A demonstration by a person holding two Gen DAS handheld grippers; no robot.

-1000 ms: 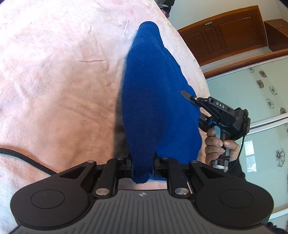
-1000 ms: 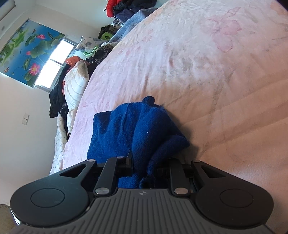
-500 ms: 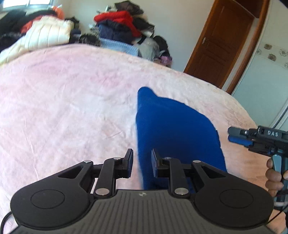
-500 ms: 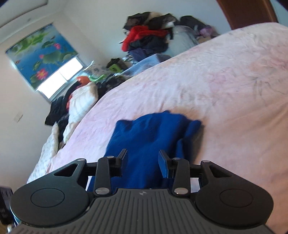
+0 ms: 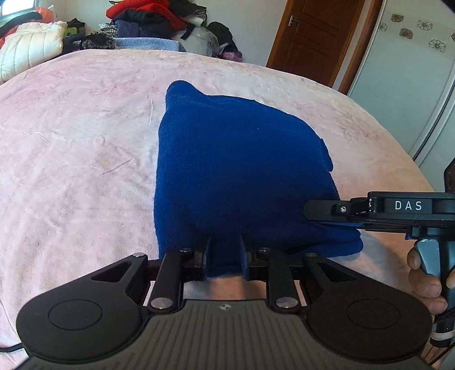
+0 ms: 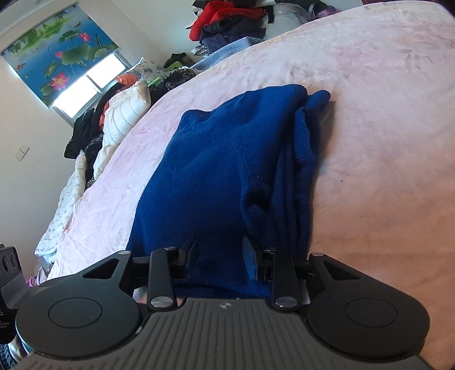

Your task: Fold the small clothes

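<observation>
A dark blue knit garment (image 5: 241, 170) lies folded on the pink bed cover (image 5: 71, 156). My left gripper (image 5: 226, 256) hovers at its near edge with the jaws a narrow gap apart. Cloth shows in that gap, and the pads do not seem to press on it. In the right wrist view the blue garment (image 6: 213, 170) has stacked folds along its right side. My right gripper (image 6: 219, 256) is open over its near end, jaws well apart, cloth beneath them. Seen from the left wrist, the right gripper (image 5: 312, 215) reaches over the garment's right edge, held by a hand (image 5: 423, 281).
A heap of clothes (image 5: 148, 17) and a white quilted jacket (image 5: 28, 54) lie beyond the bed's far edge. A wooden door (image 5: 312, 34) and a pale wardrobe panel (image 5: 412, 99) stand at the right. The pink cover (image 6: 384, 113) stretches wide to the garment's right.
A second ago both grippers were shut on bunched blue cloth. Both have let go, the right opening wide. The garment now lies flat and both views have rolled level.
</observation>
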